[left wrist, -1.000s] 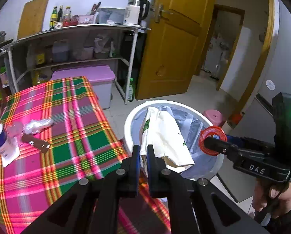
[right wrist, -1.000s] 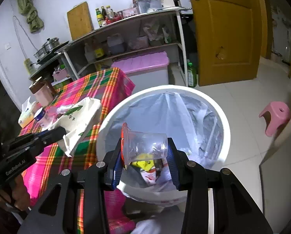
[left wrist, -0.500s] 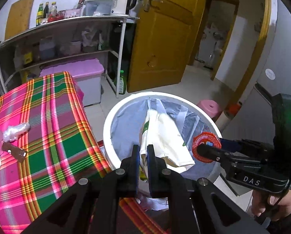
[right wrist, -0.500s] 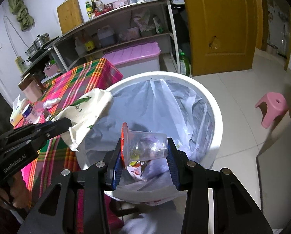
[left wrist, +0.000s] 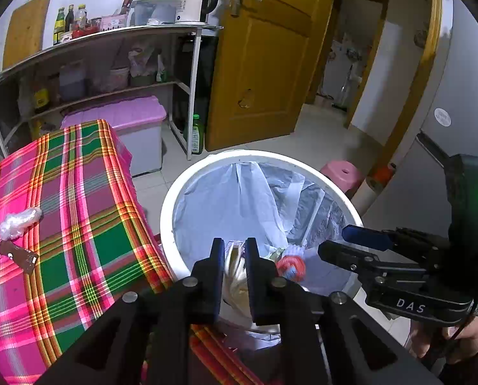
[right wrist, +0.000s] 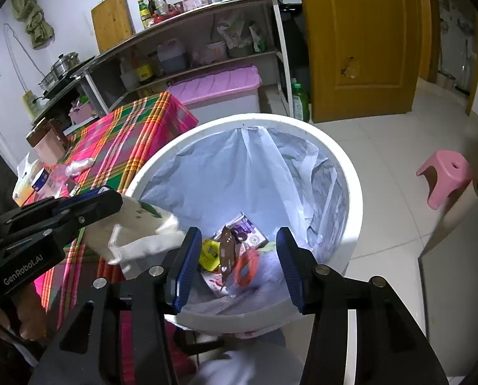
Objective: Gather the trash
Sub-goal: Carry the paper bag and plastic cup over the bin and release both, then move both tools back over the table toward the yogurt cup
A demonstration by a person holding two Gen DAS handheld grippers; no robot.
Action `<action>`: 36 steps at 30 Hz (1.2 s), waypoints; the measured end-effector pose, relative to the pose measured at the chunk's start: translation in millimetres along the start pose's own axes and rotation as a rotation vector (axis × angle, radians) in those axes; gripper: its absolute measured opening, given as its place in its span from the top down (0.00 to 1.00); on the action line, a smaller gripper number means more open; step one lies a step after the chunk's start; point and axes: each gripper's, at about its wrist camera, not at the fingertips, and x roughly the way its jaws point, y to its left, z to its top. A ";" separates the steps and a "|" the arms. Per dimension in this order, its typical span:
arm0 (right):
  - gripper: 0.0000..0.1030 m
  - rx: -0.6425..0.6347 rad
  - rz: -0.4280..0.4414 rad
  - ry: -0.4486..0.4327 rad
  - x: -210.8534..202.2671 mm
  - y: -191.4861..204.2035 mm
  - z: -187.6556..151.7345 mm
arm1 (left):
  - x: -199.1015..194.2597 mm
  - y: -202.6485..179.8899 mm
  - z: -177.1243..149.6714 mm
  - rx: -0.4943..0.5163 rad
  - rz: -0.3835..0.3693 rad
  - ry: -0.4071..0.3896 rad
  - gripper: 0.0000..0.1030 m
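A white bin (left wrist: 168,211) with a pale liner stands beside the plaid table. My left gripper (left wrist: 236,256) hangs over its near rim, and its jaws are opening. The cream cloth bag (right wrist: 136,227) sags just off that gripper's tip (right wrist: 110,197), blurred, and shows low in the gap between the fingers (left wrist: 235,276). My right gripper (right wrist: 237,256) is over the bin, its jaws opening with nothing between the blue pads. The clear cup with the red lid (right wrist: 247,264) is a blur below them, among wrappers at the bottom. A crumpled plastic wrap (left wrist: 20,221) and a brown wrapper (left wrist: 17,255) lie on the table.
The plaid table (left wrist: 78,224) borders the bin's left side. Behind it stand a pink-lidded box (right wrist: 219,86) and a loaded shelf (right wrist: 206,9). A pink stool (right wrist: 444,173) stands on the tiled floor to the right, and a yellow door (right wrist: 360,41) is behind the bin.
The right jaws spread and the red-lidded cup dropped out into the bin. The left jaws parted and the cream bag slid down. Both grippers moved closer over the bin.
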 end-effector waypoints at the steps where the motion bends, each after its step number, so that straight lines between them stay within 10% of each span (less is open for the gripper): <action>1: 0.52 -0.002 0.001 -0.003 -1.0 0.5 0.2 | -1.5 0.3 0.0 -0.001 0.000 -0.003 0.88; 36: 0.52 -0.168 0.123 -0.047 -38.9 85.1 -15.0 | -95.2 47.9 -48.5 -0.114 0.090 -0.088 0.88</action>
